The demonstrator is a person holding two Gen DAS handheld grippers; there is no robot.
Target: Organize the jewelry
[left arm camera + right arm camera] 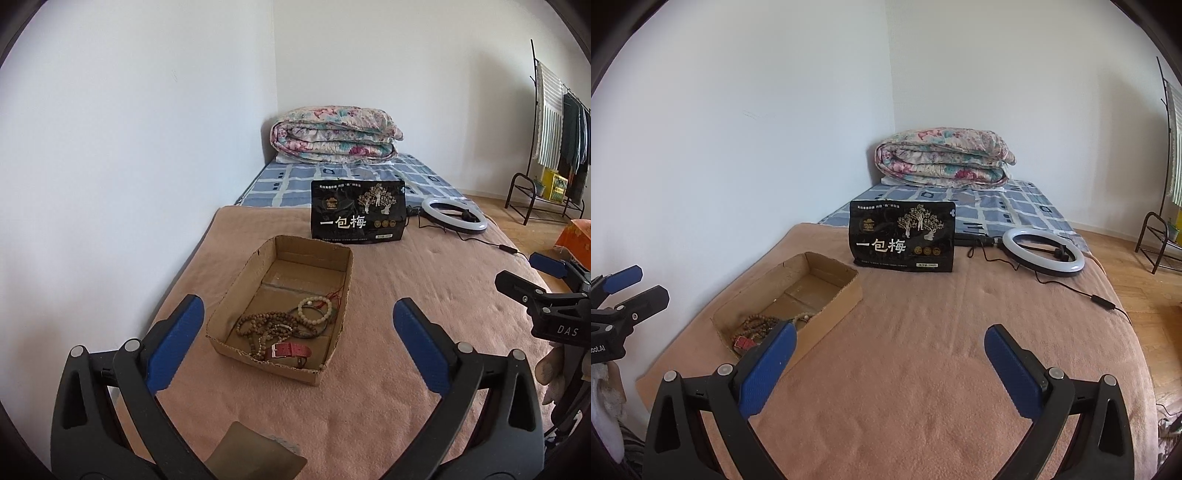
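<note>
An open cardboard box (258, 266) sits on a pink blanket (388, 369). In its near end lie brown bead strands (266, 323), a pale bead bracelet (314, 309) with a red cord, and a pink watch strap (291, 349). My left gripper (298, 325) is open and empty, raised in front of the box. My right gripper (891, 349) is open and empty, to the right of the box (827, 273); its left finger hides part of the jewelry (757, 326).
A black snack bag (357, 211) stands behind the box. A ring light (455, 215) with a cable lies to its right. A folded floral quilt (334, 134) sits on the far mattress. A clothes rack (554, 140) stands at right. A wall runs along the left.
</note>
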